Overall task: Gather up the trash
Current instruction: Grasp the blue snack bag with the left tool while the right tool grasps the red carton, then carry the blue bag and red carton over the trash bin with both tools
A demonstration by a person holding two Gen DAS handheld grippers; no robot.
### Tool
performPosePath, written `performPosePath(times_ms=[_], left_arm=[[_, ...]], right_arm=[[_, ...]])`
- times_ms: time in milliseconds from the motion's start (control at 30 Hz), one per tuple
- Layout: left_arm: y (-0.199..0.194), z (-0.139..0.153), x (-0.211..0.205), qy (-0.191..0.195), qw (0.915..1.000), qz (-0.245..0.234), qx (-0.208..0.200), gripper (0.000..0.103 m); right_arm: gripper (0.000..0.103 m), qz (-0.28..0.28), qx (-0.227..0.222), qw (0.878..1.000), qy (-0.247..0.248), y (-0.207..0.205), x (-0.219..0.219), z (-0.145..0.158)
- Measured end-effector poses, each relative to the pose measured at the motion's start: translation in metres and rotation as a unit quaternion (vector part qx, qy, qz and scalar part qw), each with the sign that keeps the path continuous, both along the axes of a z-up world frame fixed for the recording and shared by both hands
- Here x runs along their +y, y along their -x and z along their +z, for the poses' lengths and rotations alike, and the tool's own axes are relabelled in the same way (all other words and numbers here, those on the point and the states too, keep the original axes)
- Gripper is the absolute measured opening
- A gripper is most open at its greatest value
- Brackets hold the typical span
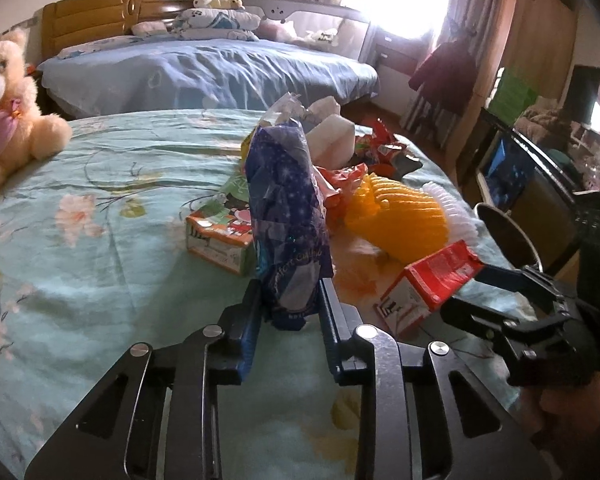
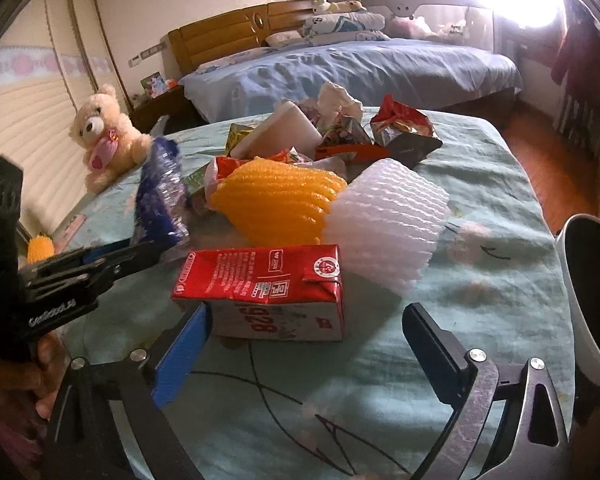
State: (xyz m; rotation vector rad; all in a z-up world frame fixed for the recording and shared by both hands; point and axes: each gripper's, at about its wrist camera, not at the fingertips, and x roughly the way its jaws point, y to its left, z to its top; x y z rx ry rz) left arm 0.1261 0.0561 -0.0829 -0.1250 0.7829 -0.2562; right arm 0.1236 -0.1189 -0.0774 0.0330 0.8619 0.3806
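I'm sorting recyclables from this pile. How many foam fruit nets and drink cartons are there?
Foam fruit nets: 2, orange and white
Drink cartons: 2, red and green-and-orange
Total: 4

Both grippers are black metal linkages with round silver pivot pins and blue finger pads (image 2: 182, 354). The left gripper (image 2: 156, 254) has white lettering printed on its side, kinda blurry.
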Motion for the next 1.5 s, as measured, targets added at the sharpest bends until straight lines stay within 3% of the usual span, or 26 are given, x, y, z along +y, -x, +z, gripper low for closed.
performPosePath(times_ms=[233, 433, 500, 533, 667, 1000, 1500], left_arm=[[0.028, 0.005, 0.016, 0.016, 0.9995, 0.026, -0.004, 0.026], [0.04, 0.005, 0.025, 0.021, 0.9991, 0.036, 0.003, 0.026], [0.043, 0.005, 0.025, 0.022, 0.9991, 0.036, 0.003, 0.026], [0.044, 0.006, 0.024, 0.022, 0.9991, 0.035, 0.002, 0.026], [0.05, 0.008, 0.016, 0.022, 0.9994, 0.027, 0.0, 0.026], [0.06, 0.02, -0.033, 0.024, 0.999, -0.035, -0.011, 0.026], [0.047, 0.025, -0.122, 0.006, 0.9935, -0.113, 0.005, 0.026]], right_arm=[[0.101, 0.01, 0.007, 1.0, 0.015, 0.0, 0.021, -0.003], [0.101, -0.018, 0.02, 0.999, 0.035, -0.007, 0.028, -0.01], [0.099, -0.03, 0.014, 0.999, 0.028, -0.005, 0.023, -0.007], [0.09, -0.035, 0.01, 0.999, 0.023, -0.003, 0.02, -0.006], [0.09, -0.043, 0.002, 0.999, -0.004, 0.006, 0.009, 0.002], [0.09, -0.08, -0.016, 0.996, -0.043, 0.043, -0.047, 0.027], [0.09, -0.183, -0.019, 0.981, -0.056, 0.067, -0.156, 0.03]])
